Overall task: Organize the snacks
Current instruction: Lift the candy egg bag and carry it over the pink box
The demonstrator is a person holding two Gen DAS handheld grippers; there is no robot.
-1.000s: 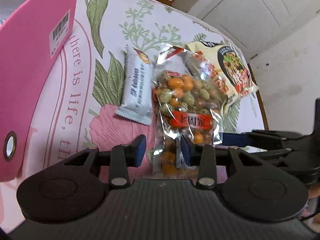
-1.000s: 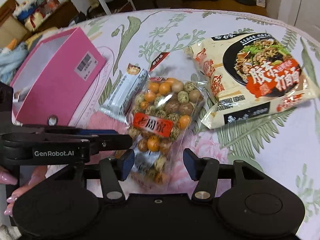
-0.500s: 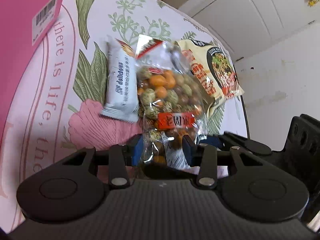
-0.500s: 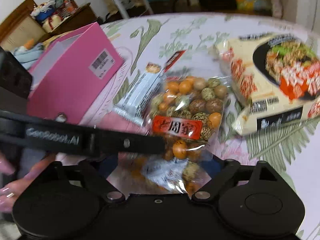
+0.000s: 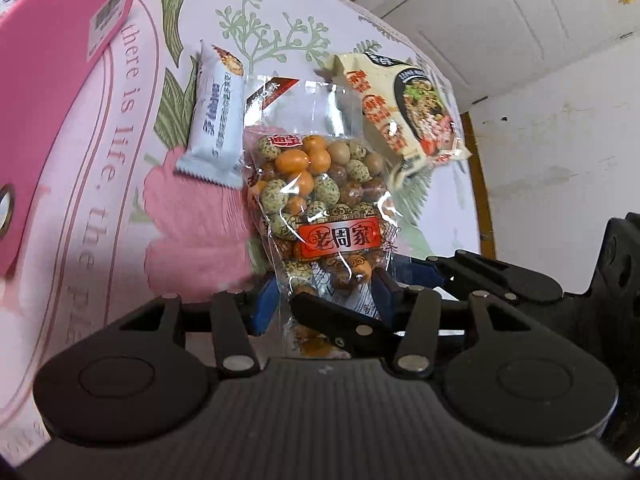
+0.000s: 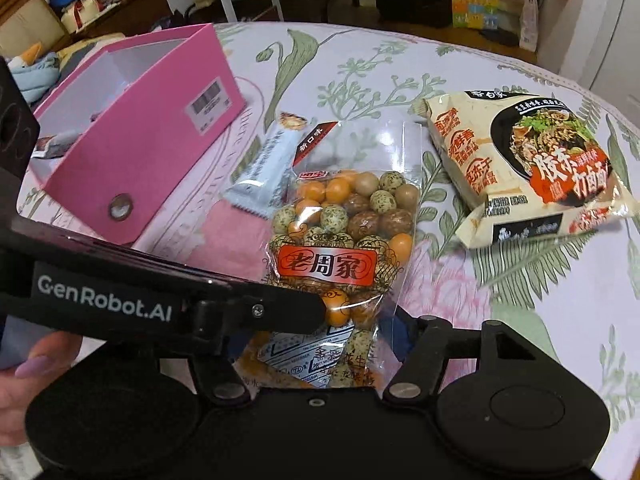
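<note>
A clear bag of coated peanuts (image 5: 320, 200) with a red label stands tilted up from the floral tablecloth (image 5: 280, 20). Its lower end sits between the blue pads of my left gripper (image 5: 324, 300). Those pads touch its sides while the jaws are opening. My right gripper (image 6: 320, 332) straddles the same lower end of the bag (image 6: 344, 216); its jaws are closing, not squeezing it. One of the right gripper's fingers (image 5: 340, 320) crosses in front of the left jaws. One of the left gripper's fingers (image 6: 256, 308) hides the right gripper's left fingertip.
An open pink box (image 6: 140, 152) stands at the left with a wrapped snack (image 6: 52, 144) inside. A white snack bar (image 6: 264, 168) lies between box and bag. A noodle packet (image 6: 532, 164) lies to the right. A hand (image 6: 36, 364) grips the left tool. Furniture stands beyond the table.
The peanut bag has tipped up from lying flat. The right gripper widened, then narrowed around its lower end and now crosses the left jaws, which stand slightly wider.
</note>
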